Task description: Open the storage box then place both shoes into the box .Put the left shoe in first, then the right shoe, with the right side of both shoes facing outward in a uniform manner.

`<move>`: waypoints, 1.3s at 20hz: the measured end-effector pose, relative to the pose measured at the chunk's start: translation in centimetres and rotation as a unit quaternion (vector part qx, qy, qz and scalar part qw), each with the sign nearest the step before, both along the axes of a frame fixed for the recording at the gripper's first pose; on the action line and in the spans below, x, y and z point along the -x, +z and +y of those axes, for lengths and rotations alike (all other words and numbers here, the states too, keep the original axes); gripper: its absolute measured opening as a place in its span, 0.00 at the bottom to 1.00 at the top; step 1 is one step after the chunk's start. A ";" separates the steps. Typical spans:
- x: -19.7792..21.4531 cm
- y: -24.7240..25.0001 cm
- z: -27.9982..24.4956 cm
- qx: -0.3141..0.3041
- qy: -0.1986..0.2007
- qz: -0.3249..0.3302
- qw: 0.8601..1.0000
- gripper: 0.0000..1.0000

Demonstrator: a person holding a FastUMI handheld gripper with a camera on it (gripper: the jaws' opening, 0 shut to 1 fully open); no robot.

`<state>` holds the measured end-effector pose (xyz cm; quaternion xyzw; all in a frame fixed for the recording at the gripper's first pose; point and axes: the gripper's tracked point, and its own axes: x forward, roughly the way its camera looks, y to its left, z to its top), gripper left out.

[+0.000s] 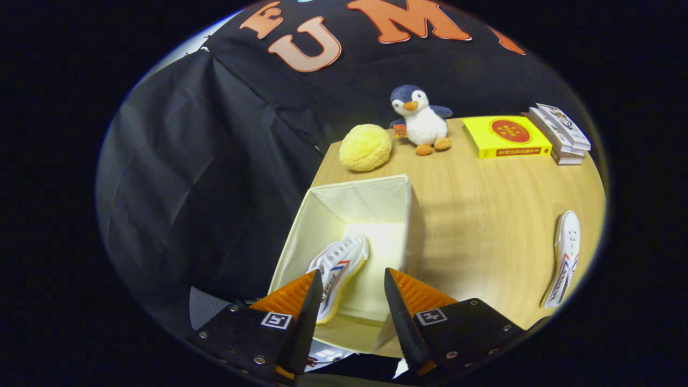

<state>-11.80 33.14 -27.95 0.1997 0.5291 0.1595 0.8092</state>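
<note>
We see a pale wooden surface (484, 215) against black cloth, carrying a plush penguin (422, 121), a yellow puff (365, 147), a yellow box (505, 137) and stacked books (559, 134). Our claw (352, 301) hangs wide apart, holding nothing, above the open storage box (322, 215), where one shoe (338, 271) lies partly hidden behind a finger. The other shoe (564, 258) lies well apart on the surface.

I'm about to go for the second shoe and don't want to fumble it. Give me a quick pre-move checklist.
1. Storage box open: ok.
2. First shoe inside the box: ok.
3. Gripper open and empty, above the box: ok.
4. Second shoe lying free on the table, right of the box: ok.
5. Path to it free of the penguin, yellow ball and books: ok.
6. Which shoe is left or right: cannot tell.
</note>
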 end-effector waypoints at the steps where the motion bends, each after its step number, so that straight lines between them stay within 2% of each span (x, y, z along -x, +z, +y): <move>1: -0.2 0.3 -2.3 0.012 -0.009 -0.015 1.000 0.71; 4: 0.6 -0.5 -10.4 0.078 -0.031 -0.046 0.995 0.85; 6: 1.9 -2.6 -16.5 0.140 -0.049 -0.043 0.988 0.91; 10: 4.2 -6.4 -26.4 0.225 -0.087 -0.004 0.970 0.93; 13: 6.5 -9.3 -32.0 0.263 -0.102 0.025 0.959 0.93; 17: 8.9 -13.1 -35.9 0.272 -0.095 0.046 0.956 0.93; 21: 9.2 -16.1 -36.2 0.258 -0.069 0.050 0.962 0.92; 26: 8.8 -18.4 -36.6 0.240 -0.062 0.055 0.967 0.84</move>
